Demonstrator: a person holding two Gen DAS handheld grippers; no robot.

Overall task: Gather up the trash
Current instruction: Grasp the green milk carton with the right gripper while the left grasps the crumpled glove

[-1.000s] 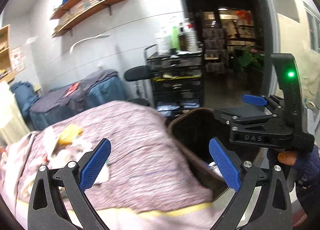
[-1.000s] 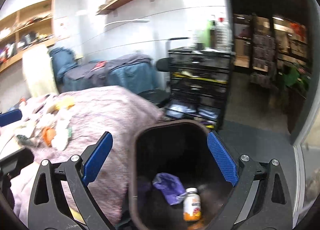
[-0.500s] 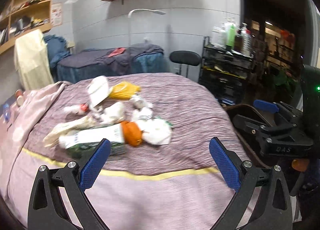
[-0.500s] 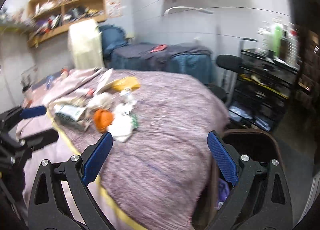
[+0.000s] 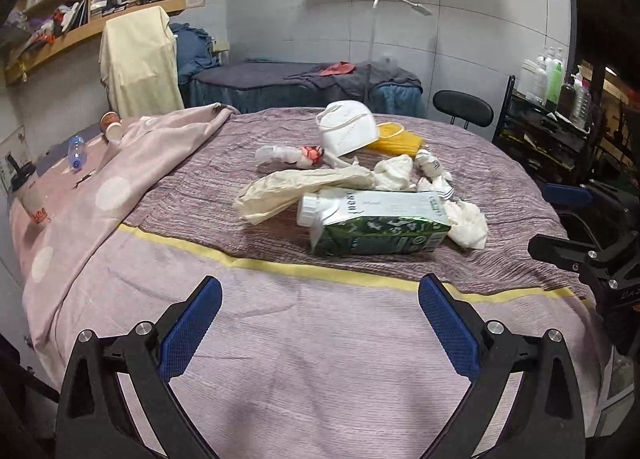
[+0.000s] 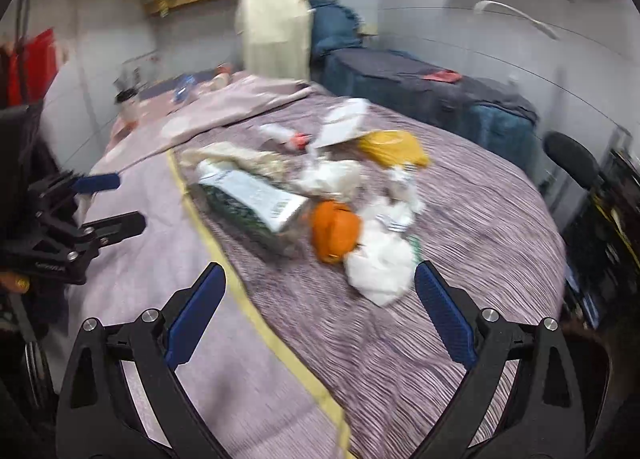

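Two grippers are in view, both empty with jaws standing wide apart, hovering over the near edge of a bed covered in a mauve spread with a yellow stripe. At far left on the bed lie a clear bottle and a paper cup, well apart from the main pile. Left gripper faces the pile squarely from the near side; the trash sits ahead of it, past the yellow stripe. Leftmost in the pile is a crumpled cream paper bag, lying across the view. Just right of it, and nearest to the left gripper, lies a green and white carton on its side, long axis running left to right across the gripper's line of approach, cap end to the left. Behind it are a white face mask, a yellow packet, and white crumpled tissues touching the carton's right end. Right gripper approaches from the pile's right flank; in its blurred view an orange item and the tissues lie nearest, with the carton just beyond to its left, angled away. Judgement: the carton is best suited to the left gripper, though its jaws would close along the long axis, so a wrist turn appears necessary; tissues favour the right.
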